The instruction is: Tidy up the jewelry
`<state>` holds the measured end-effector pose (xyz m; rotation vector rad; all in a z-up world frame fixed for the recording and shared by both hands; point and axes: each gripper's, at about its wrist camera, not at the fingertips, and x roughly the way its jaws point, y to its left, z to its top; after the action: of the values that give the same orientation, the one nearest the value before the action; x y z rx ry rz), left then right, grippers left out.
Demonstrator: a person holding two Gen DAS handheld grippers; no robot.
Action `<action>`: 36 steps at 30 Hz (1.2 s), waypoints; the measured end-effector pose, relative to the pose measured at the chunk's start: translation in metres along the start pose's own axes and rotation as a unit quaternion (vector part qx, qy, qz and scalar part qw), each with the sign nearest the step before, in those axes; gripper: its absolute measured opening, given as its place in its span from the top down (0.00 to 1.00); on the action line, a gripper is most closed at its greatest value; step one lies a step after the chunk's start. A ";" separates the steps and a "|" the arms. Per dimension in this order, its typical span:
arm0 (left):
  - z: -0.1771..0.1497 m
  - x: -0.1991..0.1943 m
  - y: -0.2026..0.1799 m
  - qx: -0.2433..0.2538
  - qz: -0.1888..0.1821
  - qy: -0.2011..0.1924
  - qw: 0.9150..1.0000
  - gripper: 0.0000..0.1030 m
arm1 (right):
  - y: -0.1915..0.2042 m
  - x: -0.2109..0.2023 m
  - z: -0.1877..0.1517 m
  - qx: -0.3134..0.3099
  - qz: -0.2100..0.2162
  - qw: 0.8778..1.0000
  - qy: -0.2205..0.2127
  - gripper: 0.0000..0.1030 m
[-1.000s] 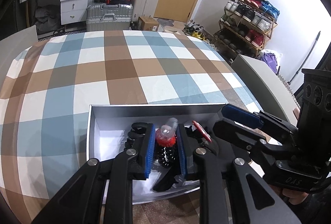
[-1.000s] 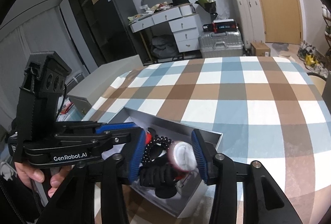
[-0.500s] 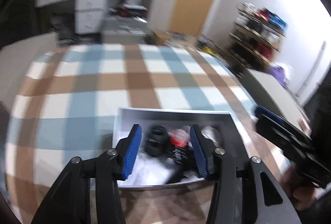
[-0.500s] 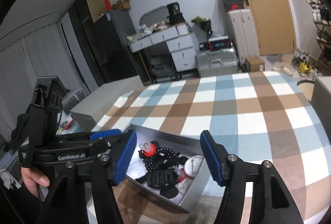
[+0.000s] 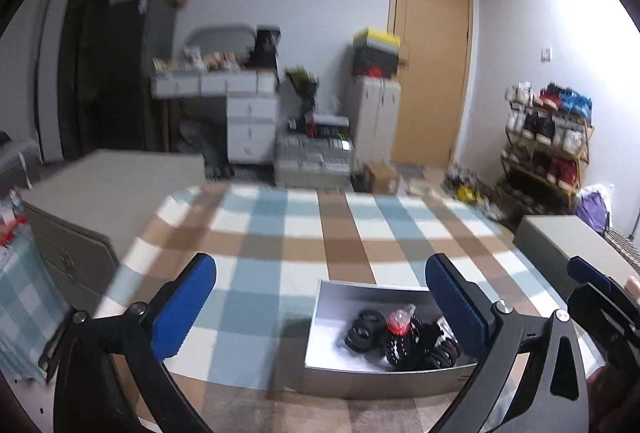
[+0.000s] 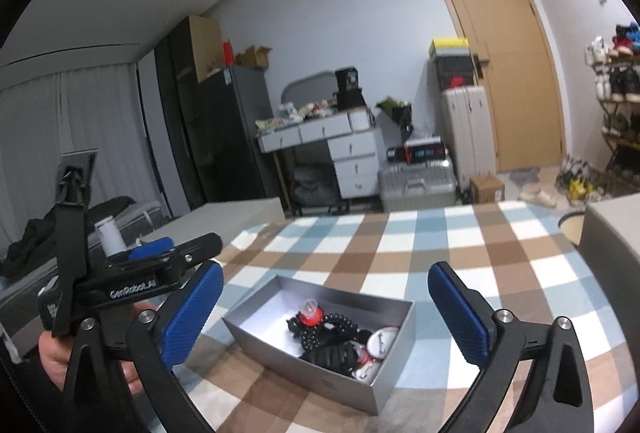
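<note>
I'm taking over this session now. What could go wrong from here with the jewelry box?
The silver box sits near the table's front edge, so a nudge might push it off. The black bead bracelets lie tangled with the red-capped piece; lifting one may drag others. Both grippers, left and right, are open and empty.

Checked tablecloth (image 6: 460,253), suitcases (image 6: 418,183), perhaps shoe rack (image 5: 548,149)

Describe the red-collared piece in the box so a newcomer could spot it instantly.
On the checked tablecloth sits an open silver box holding a heap of jewelry. Toward its far end, on the black bead strands, lies the red-collared piece. It is the only clear, bulb-like item with a bright red ring; its neighbours are black beads and white round badges.
</note>
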<state>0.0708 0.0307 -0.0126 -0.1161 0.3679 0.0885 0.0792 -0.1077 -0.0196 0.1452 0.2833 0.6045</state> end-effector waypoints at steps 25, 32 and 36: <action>-0.044 -0.016 0.004 0.033 0.065 -0.038 0.997 0.01 | 0.020 -0.020 -0.039 -0.095 -0.084 0.991 -0.042 0.00; -0.044 -0.017 0.001 0.035 0.056 -0.031 0.997 0.01 | 0.015 -0.013 -0.042 -0.088 -0.086 0.992 -0.018 0.00; -0.047 -0.017 0.000 0.036 0.058 -0.030 0.997 0.01 | 0.010 0.000 -0.042 -0.077 -0.101 0.992 0.015 0.00</action>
<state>0.0387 0.0236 -0.0501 -0.0207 0.3168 0.1919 0.0607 -0.0976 -0.0577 -0.0424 0.2756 0.4249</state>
